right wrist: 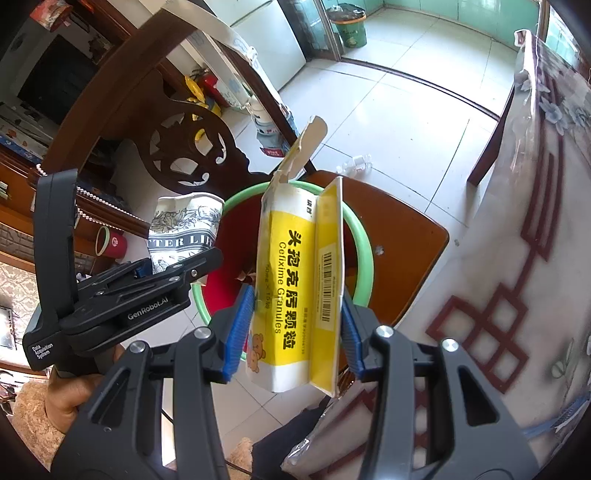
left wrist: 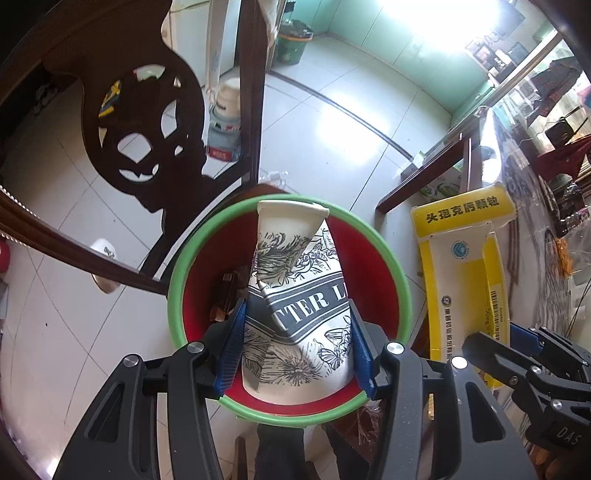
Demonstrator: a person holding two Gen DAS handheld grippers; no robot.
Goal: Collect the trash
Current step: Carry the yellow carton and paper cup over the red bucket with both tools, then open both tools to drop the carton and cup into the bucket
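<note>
My left gripper [left wrist: 297, 349] is shut on a crumpled white paper cup [left wrist: 295, 295] with black flower print, held right over the mouth of a red bin with a green rim [left wrist: 400, 273]. In the right wrist view the same cup [right wrist: 184, 229] sticks out of the left gripper [right wrist: 168, 267] at the bin's left edge. My right gripper [right wrist: 295, 332] is shut on a flattened yellow and white medicine box [right wrist: 295, 280], held upright above the bin [right wrist: 360, 236]. The box [left wrist: 465, 269] also shows at the right of the left wrist view.
The bin stands on a brown wooden stool [right wrist: 406, 236]. A carved dark wooden chair [left wrist: 147, 122] stands left of it. A table with a patterned plastic cover [right wrist: 517, 258] runs along the right. A crushed clear bottle [right wrist: 354, 162] lies on the tiled floor. A green pail [right wrist: 349, 26] stands far back.
</note>
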